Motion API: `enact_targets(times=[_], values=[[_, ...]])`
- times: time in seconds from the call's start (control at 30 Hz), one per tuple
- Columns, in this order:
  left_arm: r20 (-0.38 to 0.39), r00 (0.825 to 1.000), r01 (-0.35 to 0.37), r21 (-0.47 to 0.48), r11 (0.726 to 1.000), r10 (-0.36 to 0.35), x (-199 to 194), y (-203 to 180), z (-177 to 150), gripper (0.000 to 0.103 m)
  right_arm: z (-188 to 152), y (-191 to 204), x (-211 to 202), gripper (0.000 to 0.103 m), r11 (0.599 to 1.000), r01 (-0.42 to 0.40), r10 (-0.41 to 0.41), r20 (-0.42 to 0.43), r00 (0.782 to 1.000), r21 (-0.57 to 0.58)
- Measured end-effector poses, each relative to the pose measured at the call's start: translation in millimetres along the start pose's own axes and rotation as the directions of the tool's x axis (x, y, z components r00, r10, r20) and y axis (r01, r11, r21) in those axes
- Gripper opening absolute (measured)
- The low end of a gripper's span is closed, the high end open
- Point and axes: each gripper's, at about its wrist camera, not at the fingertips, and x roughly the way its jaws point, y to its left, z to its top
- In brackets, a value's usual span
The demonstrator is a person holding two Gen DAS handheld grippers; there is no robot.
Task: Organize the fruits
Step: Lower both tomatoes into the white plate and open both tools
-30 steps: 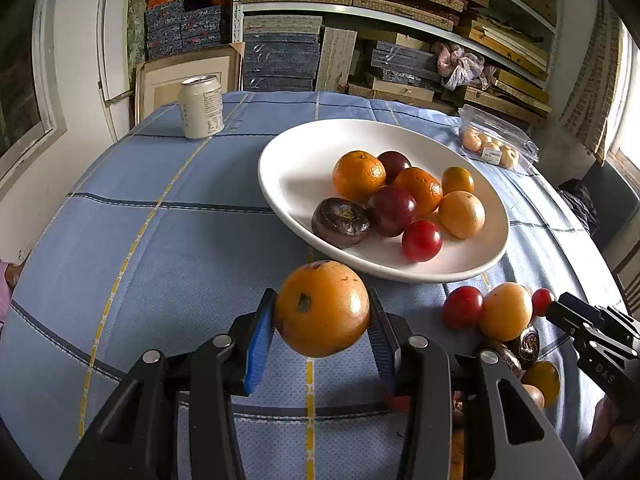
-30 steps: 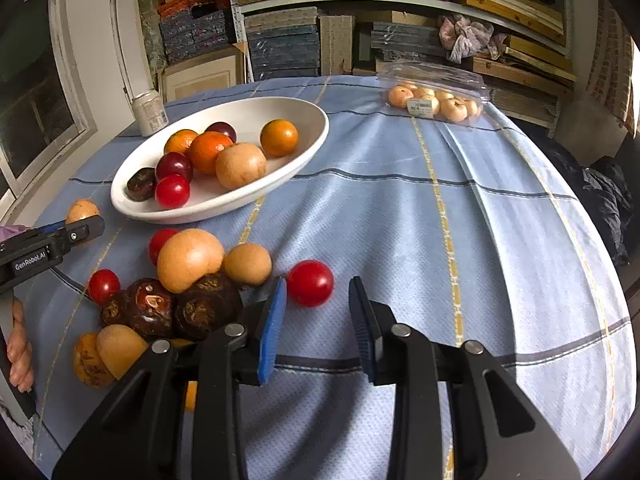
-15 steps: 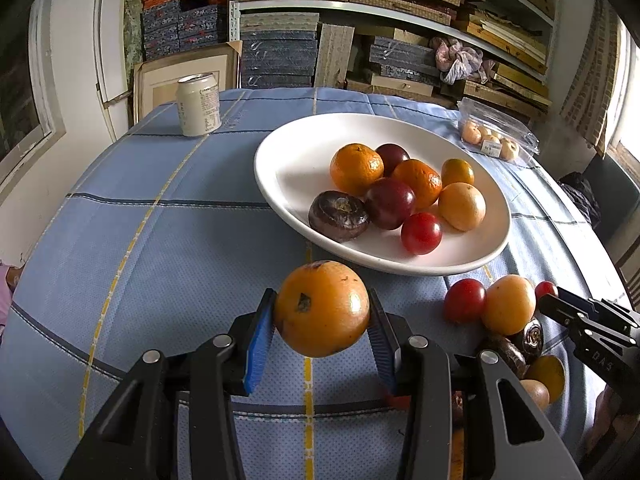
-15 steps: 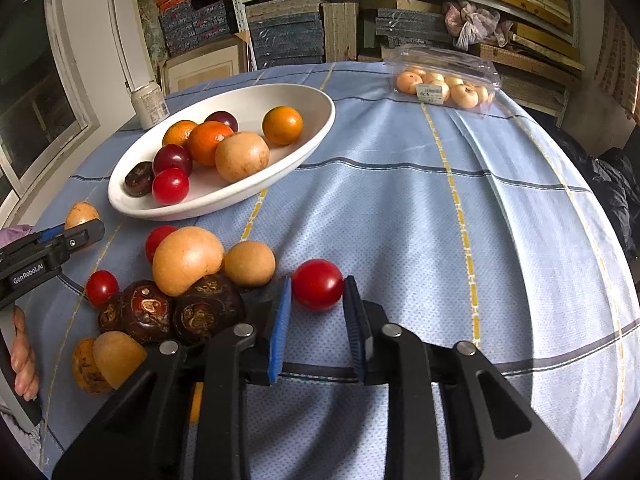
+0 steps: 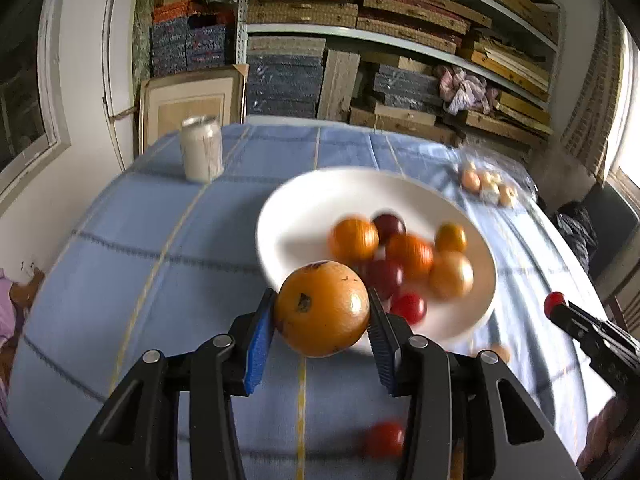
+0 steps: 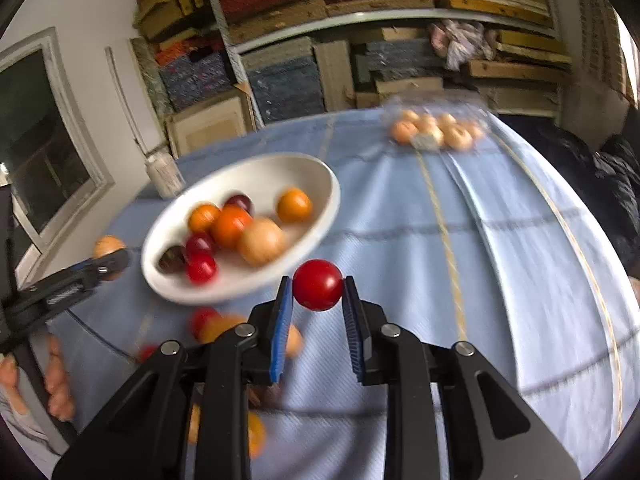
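Two handheld grippers work over a round desk (image 5: 120,240) covered in a blue cloth, where a white plate (image 5: 304,208) already carries a cluster of orange and dark red fruit. The right gripper (image 6: 318,296) has just been closing, and its blue pads now clamp a small red fruit (image 6: 318,285) that a second ago lay loose on the cloth in front of its open jaws; the fruit now hangs clear of the desk, just short of the plate's near rim. The left gripper (image 5: 322,316) keeps its hold on a large orange (image 5: 322,308), narrow jaws pressed to both sides, and the orange now overlaps the plate's near edge rather than sitting short of it. Both hands appear to be carrying their fruit toward the plate together. More loose fruit (image 6: 218,326) remains on the cloth near the plate, so the sorting looks partway done.
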Motion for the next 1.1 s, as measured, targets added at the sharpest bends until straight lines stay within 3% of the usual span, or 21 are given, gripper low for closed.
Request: enact_targets(times=[0.3,0.57,0.6,0.63,0.67,0.73,0.8,0.87,0.9,1.03,1.1], values=[[-0.035,0.998,-0.056,-0.039,0.998,0.054,52.0,8.1,33.9,0.044,61.3,47.8,55.4,0.024,0.998,-0.031,0.031,-0.002,1.0,-0.056],[-0.091,0.994,-0.056,-0.024,0.998,0.053,79.9,17.4,31.2,0.045,70.4,62.3,99.3,0.027,0.995,-0.007,0.003,-0.039,0.999,-0.102],[-0.095,0.994,-0.052,-0.024,0.998,0.05,80.7,17.6,30.6,0.045,70.0,63.2,100.4,0.034,0.994,-0.007,0.003,-0.04,0.999,-0.108],[-0.096,0.994,-0.052,-0.022,0.998,0.049,80.7,17.5,29.8,0.045,70.0,62.7,100.3,0.054,0.994,-0.002,-0.001,-0.035,0.999,-0.108],[-0.095,0.994,-0.052,-0.02,0.998,0.05,79.4,17.4,29.1,0.045,70.0,60.7,97.6,0.061,0.995,0.011,-0.013,-0.026,1.0,-0.1],[-0.076,0.996,-0.056,-0.012,0.998,0.055,69.8,17.0,29.9,0.05,76.1,55.0,78.6,0.062,0.998,0.003,-0.001,0.039,0.999,-0.055],[-0.037,0.998,-0.057,-0.017,0.998,0.056,54.0,18.0,33.6,0.066,88.6,52.7,43.0,0.062,0.998,-0.063,0.065,0.11,0.992,-0.018],[0.017,0.999,-0.043,-0.03,0.999,0.044,29.3,19.3,37.4,0.068,94.8,53.1,8.2,0.07,0.995,-0.101,0.102,0.182,0.978,-0.014],[0.041,0.999,-0.032,-0.033,0.999,0.034,15.0,19.7,37.4,0.068,95.1,54.8,-10.4,0.078,0.994,-0.108,0.11,0.221,0.969,-0.023],[0.083,0.996,-0.014,-0.03,0.999,0.016,-18.4,18.6,16.5,0.073,66.3,52.0,-66.1,0.089,0.996,-0.068,0.086,0.36,0.929,-0.063],[0.067,0.997,-0.024,-0.019,1.0,0.025,-26.7,19.3,-6.8,0.073,42.9,42.7,-71.3,0.089,0.997,-0.031,0.057,0.365,0.929,-0.076]])
